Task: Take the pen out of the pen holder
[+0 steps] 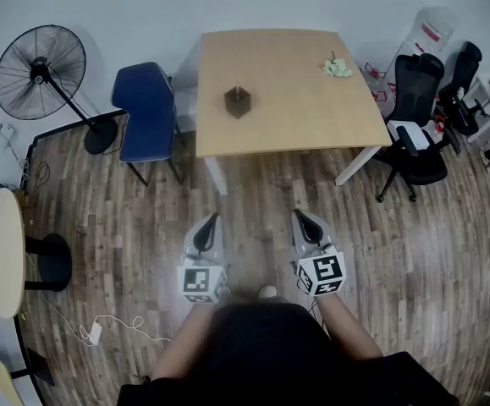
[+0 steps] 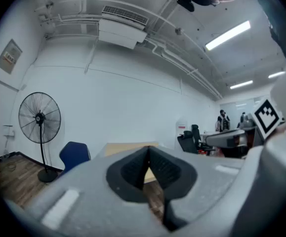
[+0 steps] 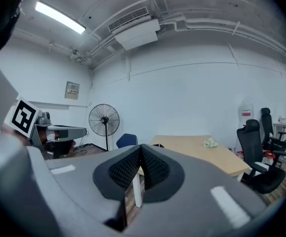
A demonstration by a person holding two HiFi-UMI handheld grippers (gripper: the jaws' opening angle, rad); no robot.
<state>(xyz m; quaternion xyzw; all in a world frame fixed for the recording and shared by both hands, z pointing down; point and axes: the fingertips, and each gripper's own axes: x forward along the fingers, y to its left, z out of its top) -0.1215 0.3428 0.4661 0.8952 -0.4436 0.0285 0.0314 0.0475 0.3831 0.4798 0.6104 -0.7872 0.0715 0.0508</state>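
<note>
Approaching is the step in hand: the small dark pen holder (image 1: 238, 101) stands on the light wooden desk (image 1: 300, 112), well apart from the clenched, empty left tongs (image 1: 209, 221) and right tongs (image 1: 302, 218). Next, advance and release one pair over the pen, too small to discern.

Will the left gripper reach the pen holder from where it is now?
Probably not yet. The left gripper, shut, sits over the floor, short of the table, and the pen holder stands further in on the tabletop. Nothing blocks the path, so a step forward should do.
</note>
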